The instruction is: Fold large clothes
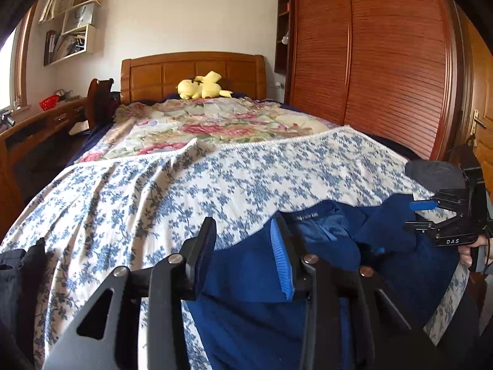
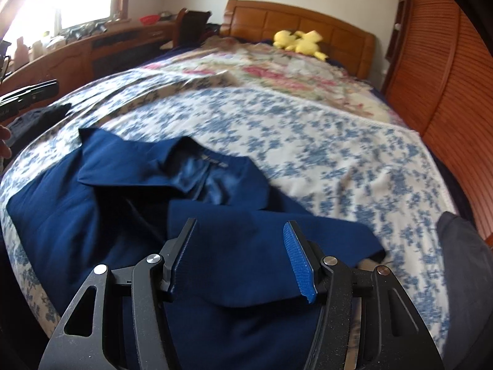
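A dark navy blue collared jacket (image 2: 129,209) lies spread on the white bedsheet printed with small blue flowers (image 2: 308,141), in the lower left and centre of the right wrist view, collar toward the upper part of the frame and its shiny blue lining showing at the neck. A small woven label (image 1: 309,217) sits inside the collar; its writing is too blurred to read. The left claw (image 1: 243,259), at the bottom centre of the left wrist view, stands released over the jacket's left edge, black finger and blue ribbed pad (image 1: 282,262) apart with cloth lying between them unpinched. The right claw (image 2: 240,259) is likewise released, its pads wide apart above a flat fold of the jacket at the bottom centre. In the left wrist view the right claw appears at the right edge, its black body marked "DAS" (image 1: 452,241) in white letters. Farther up the bed lie a pink floral quilt (image 1: 215,123) and a yellow plush toy (image 1: 201,88) against the wooden headboard (image 1: 191,71).
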Motion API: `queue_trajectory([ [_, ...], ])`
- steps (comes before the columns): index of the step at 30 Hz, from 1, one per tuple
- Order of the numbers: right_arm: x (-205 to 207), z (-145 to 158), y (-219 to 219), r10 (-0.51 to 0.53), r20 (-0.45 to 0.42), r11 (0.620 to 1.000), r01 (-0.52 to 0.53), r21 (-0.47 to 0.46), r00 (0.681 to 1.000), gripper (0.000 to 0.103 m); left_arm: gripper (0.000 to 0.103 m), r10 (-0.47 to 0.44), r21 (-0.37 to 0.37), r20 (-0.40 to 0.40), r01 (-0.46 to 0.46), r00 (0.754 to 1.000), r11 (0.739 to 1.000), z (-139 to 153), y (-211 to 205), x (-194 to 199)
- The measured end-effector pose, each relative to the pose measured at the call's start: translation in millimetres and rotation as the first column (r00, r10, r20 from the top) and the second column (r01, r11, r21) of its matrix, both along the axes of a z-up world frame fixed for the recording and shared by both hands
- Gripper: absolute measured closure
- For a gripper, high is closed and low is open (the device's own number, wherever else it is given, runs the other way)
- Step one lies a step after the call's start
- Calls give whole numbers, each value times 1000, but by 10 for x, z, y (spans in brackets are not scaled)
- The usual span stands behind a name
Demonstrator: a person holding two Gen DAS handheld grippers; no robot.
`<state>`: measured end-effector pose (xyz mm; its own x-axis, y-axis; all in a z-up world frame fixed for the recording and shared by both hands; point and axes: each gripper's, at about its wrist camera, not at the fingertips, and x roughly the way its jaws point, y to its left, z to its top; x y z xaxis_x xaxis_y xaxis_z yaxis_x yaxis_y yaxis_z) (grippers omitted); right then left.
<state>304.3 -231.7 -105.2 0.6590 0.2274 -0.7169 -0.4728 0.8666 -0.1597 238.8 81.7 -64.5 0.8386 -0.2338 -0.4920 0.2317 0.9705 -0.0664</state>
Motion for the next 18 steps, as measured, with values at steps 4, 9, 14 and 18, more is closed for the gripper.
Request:
queue_trajectory([
  [4,-24,-138,114,15,-38,1000,-16,-17,999,45,67,-12,8,-32,13,999,1000,-164,-47,-22],
  [9,-69,-252,174,22,-72,999,-24,-36,997,45,67,2,18,-41,-2,999,1000,-256,-100,-52],
  [14,-110,-341,175,15,-105,998,-21,-54,994,45,67,-1,14,-52,2,999,1000,-293,-113,-40],
  [18,-135,-413,181,13,-130,996,-24,-86,991,45,67,0,10,-57,0,998,1000,-309,-97,-33],
])
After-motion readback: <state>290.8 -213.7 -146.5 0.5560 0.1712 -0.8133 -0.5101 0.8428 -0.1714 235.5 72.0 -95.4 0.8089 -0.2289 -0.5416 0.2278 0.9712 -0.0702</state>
